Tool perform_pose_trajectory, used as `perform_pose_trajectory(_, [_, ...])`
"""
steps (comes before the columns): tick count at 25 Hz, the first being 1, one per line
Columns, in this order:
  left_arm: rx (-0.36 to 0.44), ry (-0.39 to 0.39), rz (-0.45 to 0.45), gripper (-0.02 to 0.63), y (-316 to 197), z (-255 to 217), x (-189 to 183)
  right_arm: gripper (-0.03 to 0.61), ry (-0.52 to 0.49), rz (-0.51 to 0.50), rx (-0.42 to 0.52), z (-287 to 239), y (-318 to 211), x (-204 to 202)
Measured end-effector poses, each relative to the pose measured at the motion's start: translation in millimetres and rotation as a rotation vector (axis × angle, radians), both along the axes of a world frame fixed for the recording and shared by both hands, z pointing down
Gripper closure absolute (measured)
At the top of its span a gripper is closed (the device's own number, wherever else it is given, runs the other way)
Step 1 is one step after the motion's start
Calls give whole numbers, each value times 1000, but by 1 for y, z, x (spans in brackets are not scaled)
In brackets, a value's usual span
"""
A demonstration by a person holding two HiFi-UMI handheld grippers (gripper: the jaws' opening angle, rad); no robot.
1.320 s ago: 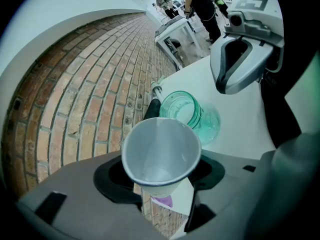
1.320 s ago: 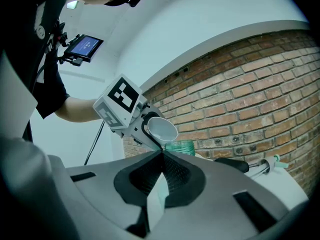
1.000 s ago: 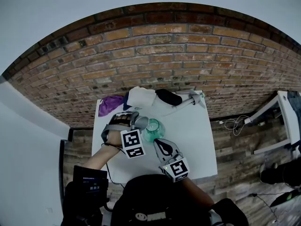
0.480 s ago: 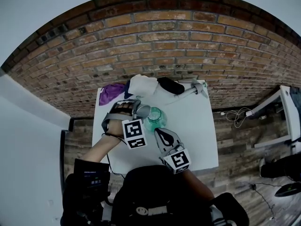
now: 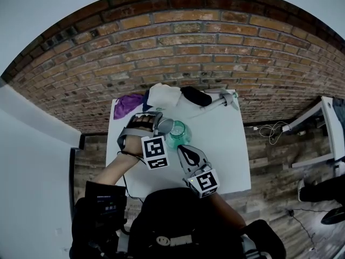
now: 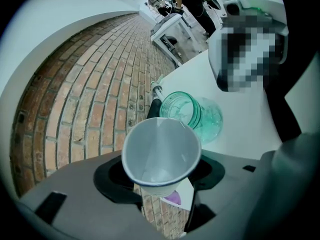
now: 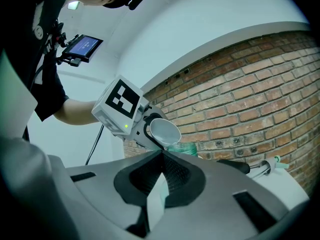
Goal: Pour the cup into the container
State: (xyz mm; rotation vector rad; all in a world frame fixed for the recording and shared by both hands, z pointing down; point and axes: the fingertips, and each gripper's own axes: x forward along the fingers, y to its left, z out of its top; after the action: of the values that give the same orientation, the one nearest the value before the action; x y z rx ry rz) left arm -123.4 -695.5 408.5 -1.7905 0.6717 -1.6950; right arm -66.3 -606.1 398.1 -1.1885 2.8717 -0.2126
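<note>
Container [image 5: 177,135] sits mid-desk [image 5: 226,144], and the desk backs onto the wall [image 5: 188,42]. The cup [image 5: 165,127] is tipped in the left tool [image 5: 160,125], just left of and above the container's rim. The right tool [image 5: 183,149] is just in front of the container. Along the back edge, left to right: cloth [image 5: 127,106], second cloth [image 5: 163,97], dark bundle [image 5: 195,97], syringe [image 5: 223,100].

Left claw [image 5: 163,126] and right claw [image 5: 180,148]: grey shells, black pads, each topped by a white marker cube [image 5: 154,151]. Black short sleeve [image 7: 50,91]; thin black cable [image 7: 95,144].
</note>
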Motion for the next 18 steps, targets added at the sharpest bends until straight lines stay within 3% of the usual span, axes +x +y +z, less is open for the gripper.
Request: perform_pose_trajectory(18, [16, -21, 4, 333, 1, 0, 0, 578, 3, -8, 0, -1, 4, 0])
